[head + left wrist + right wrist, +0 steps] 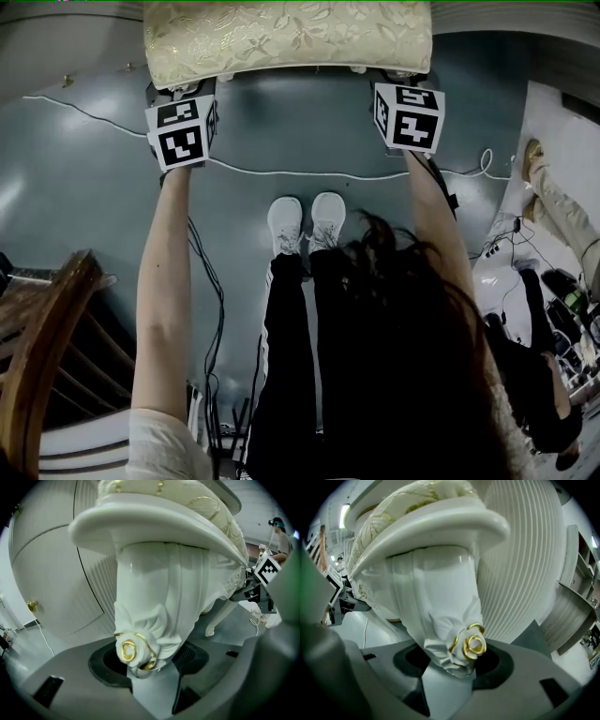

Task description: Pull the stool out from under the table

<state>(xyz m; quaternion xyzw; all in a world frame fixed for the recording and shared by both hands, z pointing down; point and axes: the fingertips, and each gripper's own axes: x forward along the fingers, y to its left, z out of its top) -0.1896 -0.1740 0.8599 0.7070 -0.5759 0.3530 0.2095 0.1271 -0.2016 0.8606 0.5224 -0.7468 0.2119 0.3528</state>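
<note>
The stool (286, 42), with a cream brocade cushion and a white carved frame, stands at the top of the head view. My left gripper (183, 94) is at its near left corner and my right gripper (405, 82) at its near right corner. In the left gripper view a white carved leg (154, 597) with a gold rose fills the gap, and the left gripper (147, 660) presses on it from both sides. The right gripper (452, 663) clamps the other front leg (436, 602) in the same way.
A white ribbed furniture front (56, 573) rises right behind the stool. A white cable (281, 173) crosses the grey floor in front of my white shoes (305, 220). A wooden chair (47, 356) stands at lower left. Another person (553, 197) and cables lie at right.
</note>
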